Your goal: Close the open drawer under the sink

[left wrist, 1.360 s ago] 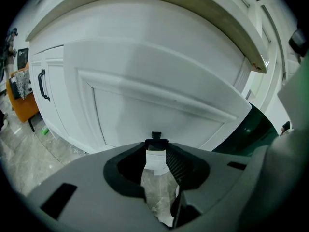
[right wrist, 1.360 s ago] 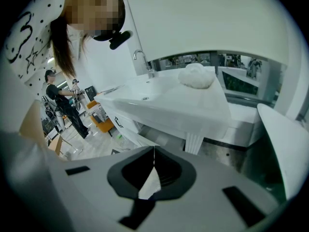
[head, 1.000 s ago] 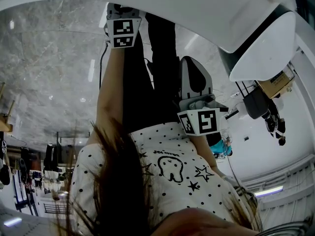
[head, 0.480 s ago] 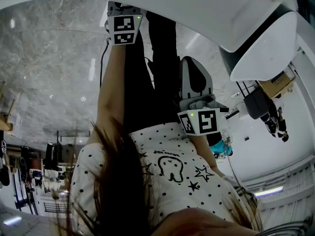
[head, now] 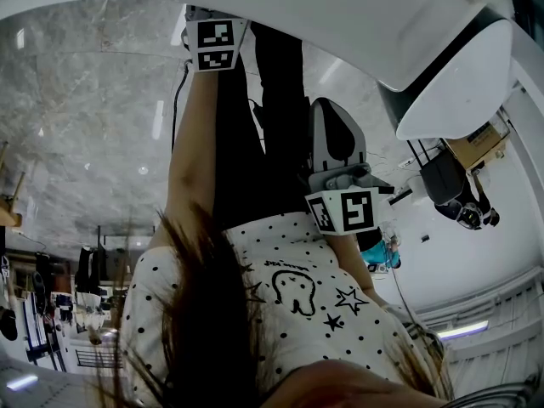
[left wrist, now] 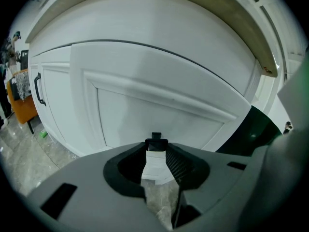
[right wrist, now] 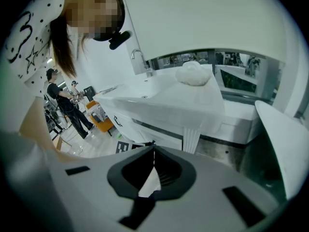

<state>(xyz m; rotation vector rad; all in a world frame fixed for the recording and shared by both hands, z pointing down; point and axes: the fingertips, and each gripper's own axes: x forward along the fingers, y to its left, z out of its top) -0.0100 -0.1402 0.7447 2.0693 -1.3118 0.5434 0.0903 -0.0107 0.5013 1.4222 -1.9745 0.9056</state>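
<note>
Drawer front (left wrist: 159,105), white with a raised panel, is filling the left gripper view, sitting just under the sink counter (left wrist: 263,52). A dark gap is showing past its right edge, so it is probably standing out from the cabinet. The person is bending low and holding the left gripper (left wrist: 155,140) up to that panel. Its jaws are pressed together with nothing between them, likely so the blunt tip can serve as a pusher. I cannot tell whether it is touching the panel. The right gripper (right wrist: 153,151), jaws likewise together and empty, is hanging near the person's spotted shirt (head: 297,304). It is pointing across at the counter and its tap (right wrist: 140,57), seemingly kept clear because one push should be enough.
</note>
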